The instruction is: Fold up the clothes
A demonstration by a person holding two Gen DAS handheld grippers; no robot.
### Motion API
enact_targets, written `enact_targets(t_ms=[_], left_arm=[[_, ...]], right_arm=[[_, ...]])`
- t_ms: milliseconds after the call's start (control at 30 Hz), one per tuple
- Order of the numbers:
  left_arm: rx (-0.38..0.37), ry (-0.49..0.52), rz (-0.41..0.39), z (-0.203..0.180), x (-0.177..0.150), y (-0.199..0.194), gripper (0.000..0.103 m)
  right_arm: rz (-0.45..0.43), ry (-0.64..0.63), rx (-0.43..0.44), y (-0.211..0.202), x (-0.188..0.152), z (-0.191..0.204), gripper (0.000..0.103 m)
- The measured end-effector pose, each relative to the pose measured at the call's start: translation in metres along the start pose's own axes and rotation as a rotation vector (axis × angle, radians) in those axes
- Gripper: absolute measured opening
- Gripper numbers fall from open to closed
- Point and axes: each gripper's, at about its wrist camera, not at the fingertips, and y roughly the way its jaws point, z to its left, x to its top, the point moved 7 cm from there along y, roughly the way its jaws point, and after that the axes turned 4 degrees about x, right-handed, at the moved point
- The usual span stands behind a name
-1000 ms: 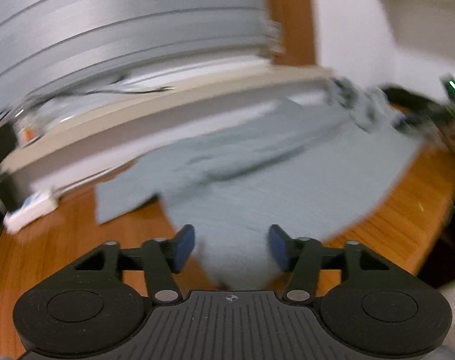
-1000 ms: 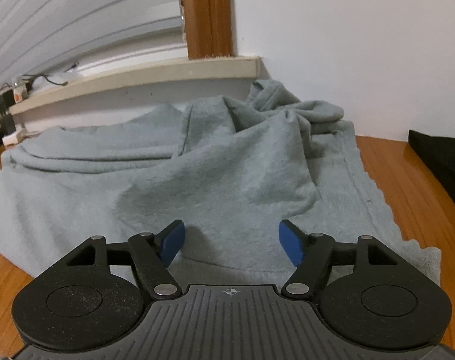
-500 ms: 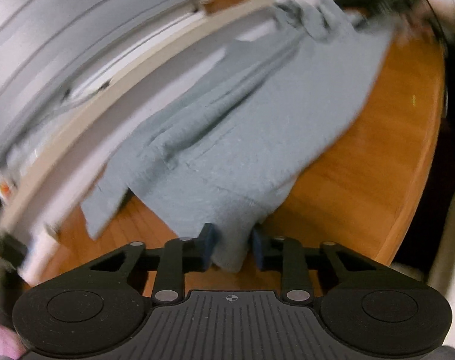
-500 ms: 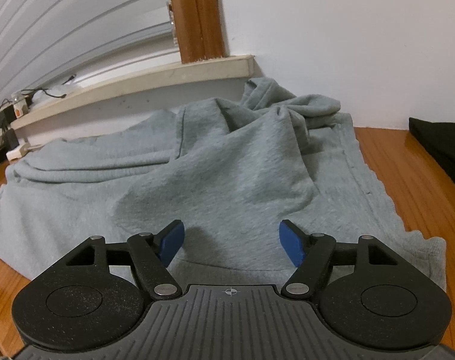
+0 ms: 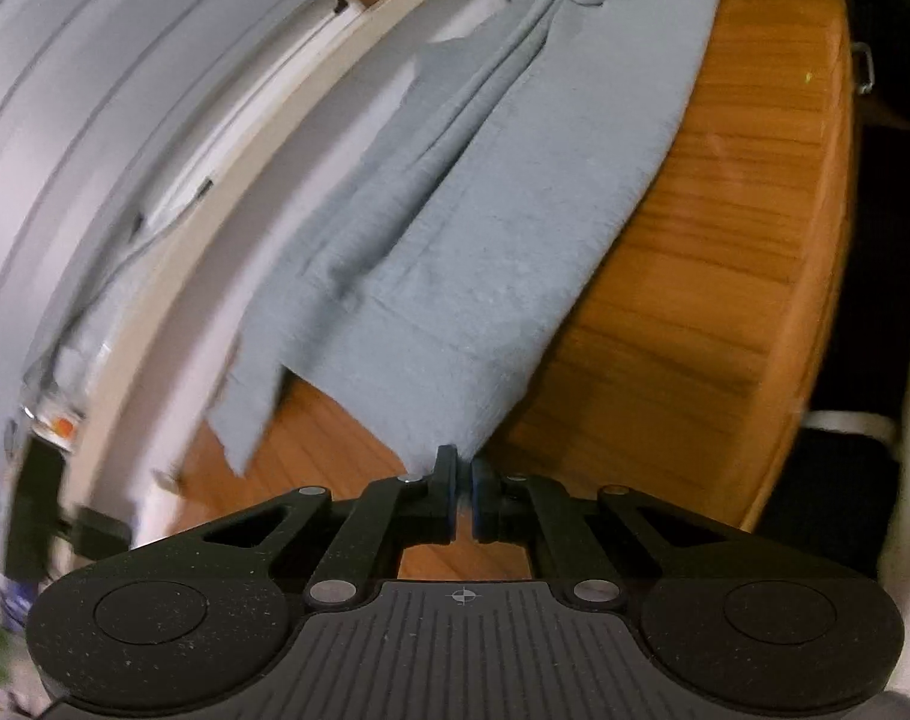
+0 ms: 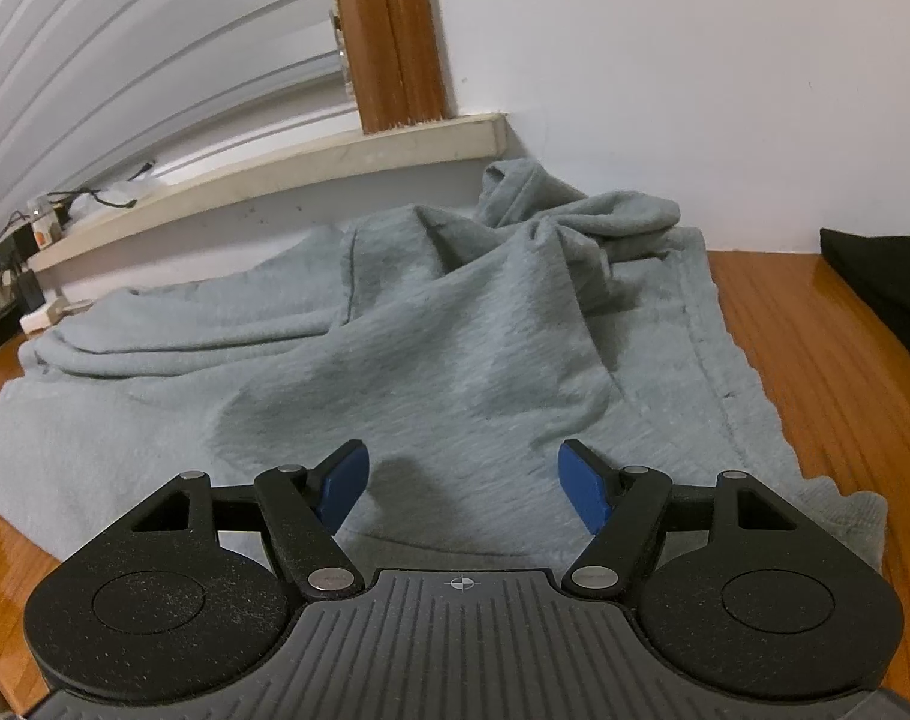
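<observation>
a: grey garment (image 5: 484, 228) on wooden table (image 5: 724, 240)?
b: yes. left gripper (image 5: 462, 468), tilted down, pinches its near corner; right gripper (image 6: 463, 474) hovers spread above; bare table rightward.

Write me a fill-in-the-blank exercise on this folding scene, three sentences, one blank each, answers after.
1. The left gripper, whose jaws have just been closing, is shut on a corner of the ____ sweatshirt.
2. The right gripper is ____, its blue pads apart over the cloth.
3. The sweatshirt lies on a ____ table.

Missing words: grey; open; wooden
</observation>
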Motion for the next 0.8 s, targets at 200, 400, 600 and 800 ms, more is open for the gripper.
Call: enact_targets(t_ms=[200, 400, 600, 800], left_arm=[[-0.058, -0.214, -0.073, 0.032, 0.013, -0.027, 0.018], [-0.056, -0.256, -0.104, 0.046, 0.044, -0.015, 0.018], [-0.118, -0.303, -0.121, 0.047, 0.081, 0.032, 0.018], [-0.171, -0.347, -0.080, 0.040, 0.084, 0.076, 0.018]], right_arm=[[0.005, -0.007, 0.004, -0.001, -0.001, 0.000, 0.069], [0.004, -0.009, 0.003, -0.002, -0.002, 0.000, 0.069], [0.005, -0.011, -0.003, -0.002, -0.002, 0.000, 0.069], [-0.023, -0.087, -0.087, -0.021, -0.002, -0.004, 0.068]])
